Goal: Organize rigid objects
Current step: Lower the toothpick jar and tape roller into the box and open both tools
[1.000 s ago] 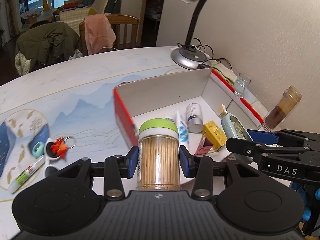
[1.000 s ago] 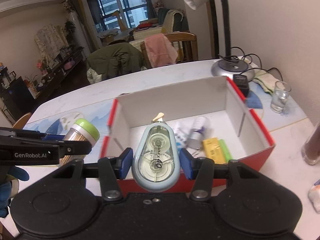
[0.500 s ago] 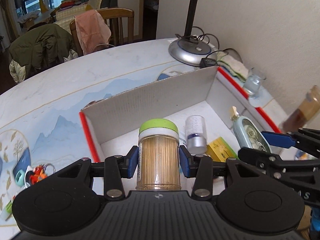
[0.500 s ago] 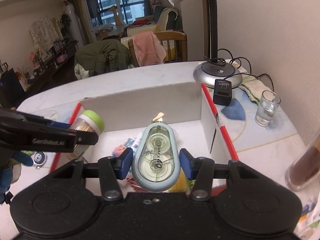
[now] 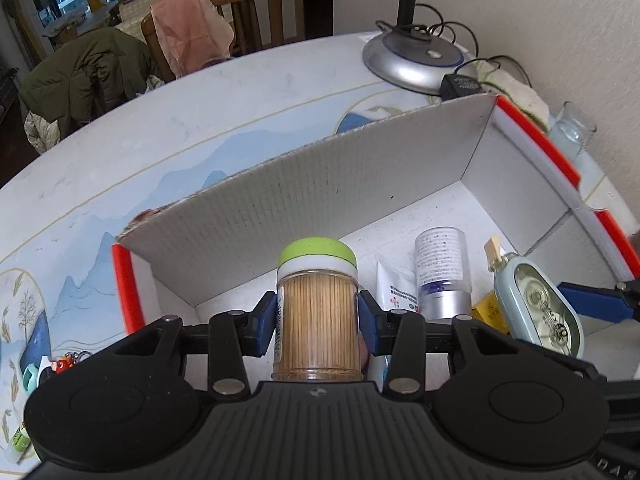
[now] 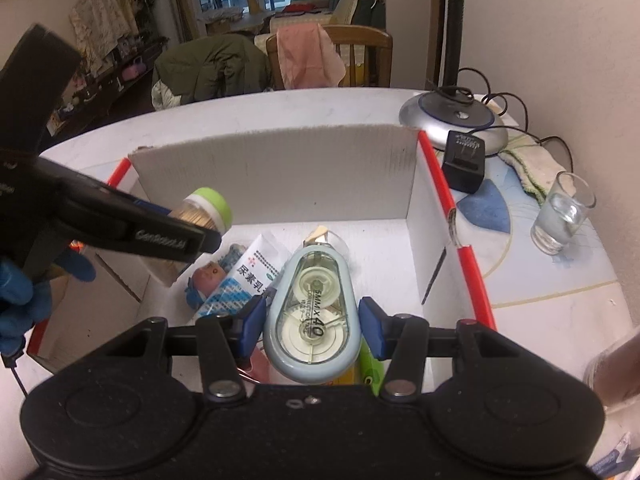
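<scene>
Cardboard box now under both loads

Green-lidded toothpick jar (image 5: 318,312) is clamped upright in the left gripper (image 5: 318,322), and the right gripper (image 6: 312,320) is closed on the correction tape (image 6: 310,316). Both have come forward and down: a second ago they were still before the red edge, now they hang over the floor of the box (image 5: 320,184), above a small bottle (image 5: 442,272) and a tube. I judge release is next; the counter (image 5: 160,128) behind looks unchanged

Matt corrugated cardboard box (image 5: 320,200); clear plastic toothpick jar (image 5: 318,320), glossy green lid; translucent plastic correction tape (image 6: 310,312); polished metal lamp base (image 5: 412,60).
</scene>
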Action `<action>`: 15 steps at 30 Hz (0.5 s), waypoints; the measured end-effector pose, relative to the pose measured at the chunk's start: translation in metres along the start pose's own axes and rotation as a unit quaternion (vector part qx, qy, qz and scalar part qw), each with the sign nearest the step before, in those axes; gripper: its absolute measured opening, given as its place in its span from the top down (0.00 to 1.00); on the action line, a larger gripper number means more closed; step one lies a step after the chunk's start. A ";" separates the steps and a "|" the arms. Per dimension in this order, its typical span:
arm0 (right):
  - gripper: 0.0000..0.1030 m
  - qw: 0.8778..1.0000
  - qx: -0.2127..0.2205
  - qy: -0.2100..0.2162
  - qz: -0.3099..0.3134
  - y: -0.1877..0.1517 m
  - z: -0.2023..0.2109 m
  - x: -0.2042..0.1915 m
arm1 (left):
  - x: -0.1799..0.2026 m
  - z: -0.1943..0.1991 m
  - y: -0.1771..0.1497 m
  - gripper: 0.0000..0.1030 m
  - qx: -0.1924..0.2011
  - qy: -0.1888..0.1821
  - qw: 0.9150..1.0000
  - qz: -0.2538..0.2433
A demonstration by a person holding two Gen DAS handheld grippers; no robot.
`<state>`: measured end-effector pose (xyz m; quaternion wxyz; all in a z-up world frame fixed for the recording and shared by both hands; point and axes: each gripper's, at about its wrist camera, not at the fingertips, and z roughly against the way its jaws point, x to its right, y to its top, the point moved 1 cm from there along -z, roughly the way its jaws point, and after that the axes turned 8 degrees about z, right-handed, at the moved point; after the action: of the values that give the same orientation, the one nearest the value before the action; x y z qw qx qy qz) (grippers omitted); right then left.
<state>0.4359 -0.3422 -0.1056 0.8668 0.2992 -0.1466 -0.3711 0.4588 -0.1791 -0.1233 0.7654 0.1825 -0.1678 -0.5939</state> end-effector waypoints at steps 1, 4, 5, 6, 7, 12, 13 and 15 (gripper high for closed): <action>0.51 1.000 -0.002 0.001 0.001 0.000 -0.001 0.001 | 0.001 -0.002 0.001 0.59 -0.002 0.001 1.000 -0.001; 0.51 1.000 -0.007 0.006 0.003 0.000 -0.005 0.001 | 0.002 -0.009 0.002 0.59 -0.010 0.004 1.000 0.001; 0.51 1.000 -0.009 0.008 0.005 0.000 -0.006 0.001 | 0.001 -0.011 0.002 0.59 -0.012 0.005 1.000 0.002; 0.51 1.000 -0.011 0.008 0.005 -0.001 -0.007 0.001 | 0.001 -0.012 0.002 0.59 -0.013 0.006 1.000 0.004; 0.51 1.000 -0.013 0.008 0.006 -0.001 -0.009 0.000 | 0.000 -0.013 0.003 0.59 -0.014 0.007 1.000 0.005; 0.51 1.000 -0.025 0.014 0.007 -0.003 -0.015 -0.001 | -0.004 -0.018 0.003 0.59 -0.020 0.011 1.000 0.013; 0.51 1.000 -0.027 0.013 0.005 -0.003 -0.016 -0.001 | -0.006 -0.019 0.002 0.59 -0.022 0.012 1.000 0.014; 0.51 0.999 -0.030 0.015 0.003 -0.005 -0.018 0.000 | -0.008 -0.020 0.003 0.59 -0.027 0.011 0.999 0.020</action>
<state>0.4414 -0.3372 -0.1226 0.8785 0.2782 -0.1230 -0.3685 0.4686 -0.1686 -0.1395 0.7834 0.1651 -0.1467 -0.5809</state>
